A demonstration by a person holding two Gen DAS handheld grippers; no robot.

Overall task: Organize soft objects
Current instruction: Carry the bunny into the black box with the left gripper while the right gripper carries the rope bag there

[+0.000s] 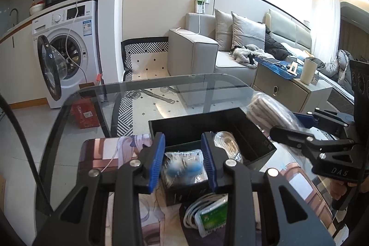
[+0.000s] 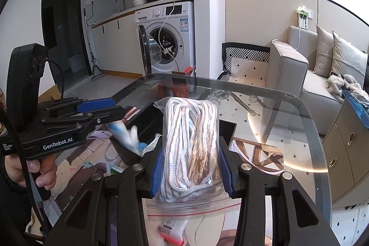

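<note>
My left gripper (image 1: 183, 161) is shut on a small clear bag with blue and white items (image 1: 182, 166), held over the near end of a black box (image 1: 251, 130) on the glass table (image 1: 161, 89). It shows blurred in the right wrist view (image 2: 125, 135). My right gripper (image 2: 190, 167) is shut on a zip bag of white and brown striped rope (image 2: 191, 137), held above the table to the right of the box (image 2: 150, 121). The left wrist view shows that gripper (image 1: 276, 128) and the rope bag (image 1: 269, 112). A clear bag of pale cord (image 1: 227, 145) lies in the box.
A bag with white cable and a green label (image 1: 207, 213) lies on a printed mat (image 1: 108, 153) in front of the box. A small red and white item (image 2: 170, 232) lies near the table's front edge. A cabinet (image 1: 288, 87) and sofa (image 1: 207, 50) stand beyond.
</note>
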